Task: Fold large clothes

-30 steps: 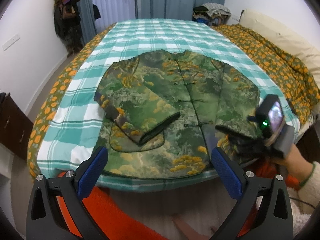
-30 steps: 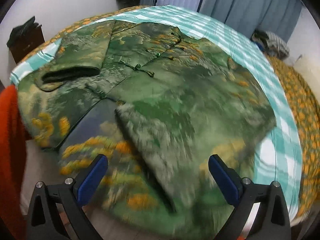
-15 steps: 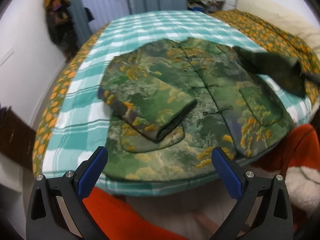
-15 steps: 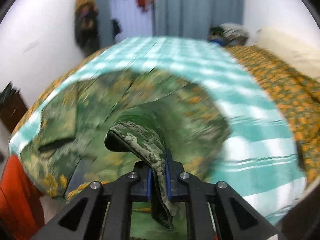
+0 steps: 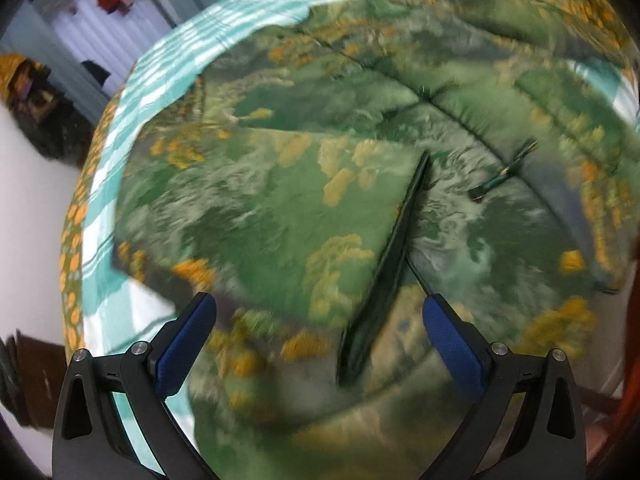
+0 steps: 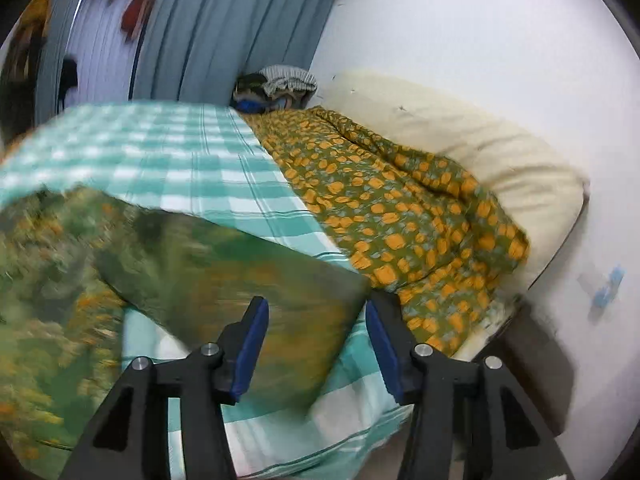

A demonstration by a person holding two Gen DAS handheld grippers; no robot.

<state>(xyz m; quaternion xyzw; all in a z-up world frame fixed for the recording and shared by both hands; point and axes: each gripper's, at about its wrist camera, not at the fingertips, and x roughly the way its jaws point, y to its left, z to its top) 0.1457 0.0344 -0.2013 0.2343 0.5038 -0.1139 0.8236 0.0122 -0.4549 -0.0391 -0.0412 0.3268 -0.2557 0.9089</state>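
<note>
Step in hand: I think it is folding the sleeves in over the front of the jacket [image 5: 360, 128] — one sleeve [image 5: 280, 216] already lies across it.
How to do it well: I would lay each sleeve flat and straight, with its dark cuff [image 5: 384, 264] inside the edge of the jacket, and smooth out the bumps before the next fold.
Left claw [image 5: 320, 334]: wide open and holding nothing. It hangs low over the jacket, in the lower middle of the left picture.
Jacket and left claw: the folded sleeve fills the middle of that picture, just past the blue fingers. The dark cuff runs down between them. I cannot tell if they touch the cloth — it is blurry.
Right claw [image 6: 314, 346]: partly open, with a gap between the blue pads, and nothing pinched.
Jacket and right claw: a blurry green piece of the jacket [image 6: 224, 280] sits in the lower left of the right picture, right by the left pad.
Bed: the jacket rests on a green checked sheet [image 6: 192, 160]. An orange flowered blanket [image 6: 400, 216] lies to the right.
</note>
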